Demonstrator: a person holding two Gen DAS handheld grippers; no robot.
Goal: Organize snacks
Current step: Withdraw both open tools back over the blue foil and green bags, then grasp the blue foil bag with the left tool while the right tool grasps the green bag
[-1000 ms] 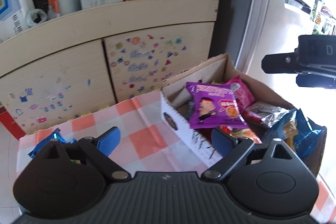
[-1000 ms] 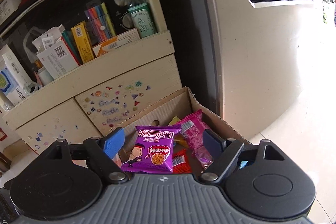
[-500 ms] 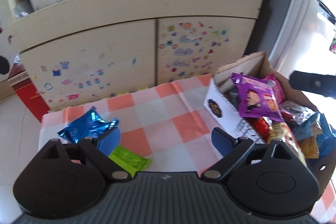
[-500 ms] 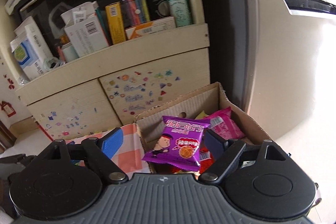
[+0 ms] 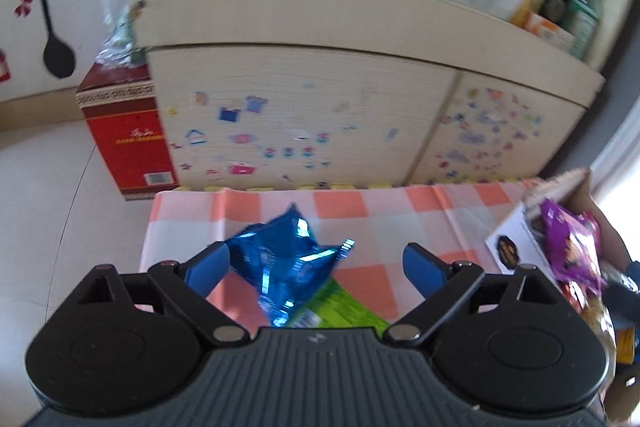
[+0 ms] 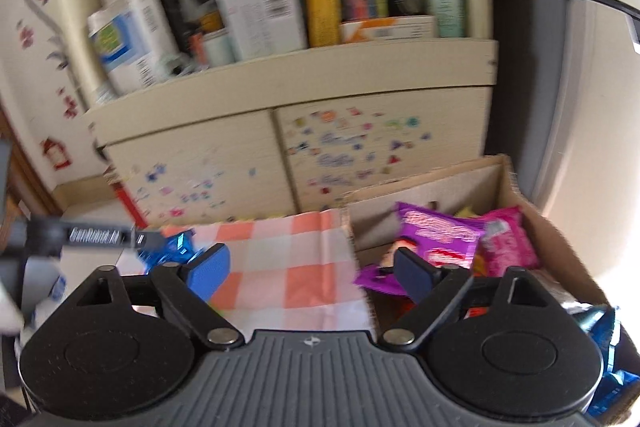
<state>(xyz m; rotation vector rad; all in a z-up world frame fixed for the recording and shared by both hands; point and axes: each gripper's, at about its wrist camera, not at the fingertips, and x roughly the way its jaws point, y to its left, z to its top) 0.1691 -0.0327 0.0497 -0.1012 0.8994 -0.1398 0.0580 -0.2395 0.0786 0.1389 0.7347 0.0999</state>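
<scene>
Left tool [image 5: 316,263] apparently frames blue packet [image 5: 280,267].

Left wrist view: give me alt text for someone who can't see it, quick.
The left gripper, jaws wide open and empty, hangs over a shiny blue snack packet lying on an orange-and-white checked cloth, partly overlapping a green packet. At the right edge, a cardboard box holds a purple snack bag; a stickered cabinet stands behind.

We see a table under an orange-and-white checked cloth [image 5: 400,205]. On it lie a blue foil packet [image 5: 276,259] overlapping a green packet [image 5: 340,311], and at the right edge stands a cardboard box [image 6: 440,183] full of snack bags.
</scene>
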